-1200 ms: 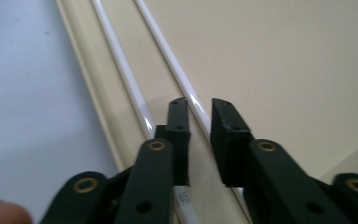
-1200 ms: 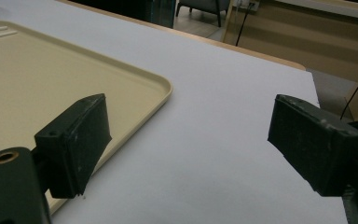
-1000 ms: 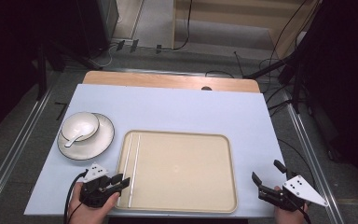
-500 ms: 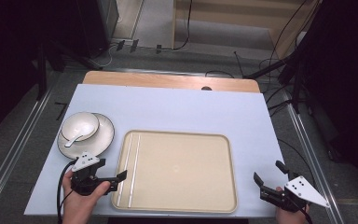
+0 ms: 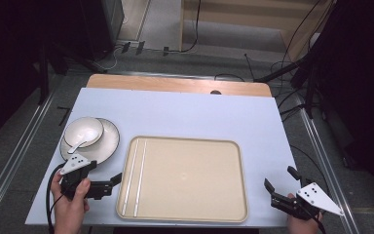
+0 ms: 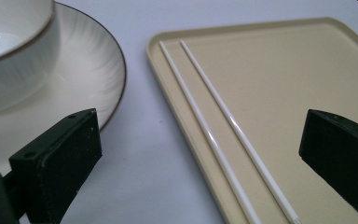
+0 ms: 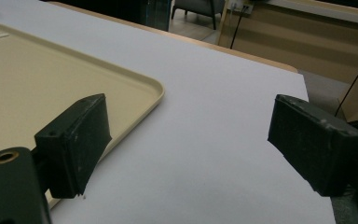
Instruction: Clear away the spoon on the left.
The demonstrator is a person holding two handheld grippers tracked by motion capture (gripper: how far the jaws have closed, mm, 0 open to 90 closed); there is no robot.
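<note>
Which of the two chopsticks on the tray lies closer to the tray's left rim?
The outer chopstick, right against the tray rim beside the plate; the other chopstick lies parallel, farther inside.

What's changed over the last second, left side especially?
The left gripper has drawn back from the tray's near-left corner toward the plate, and its jaws have just been opening; nothing is between them. The two chopsticks lie along the tray's left edge as before. The right gripper stays open at the near right; bowl and spoon are unmoved.
</note>
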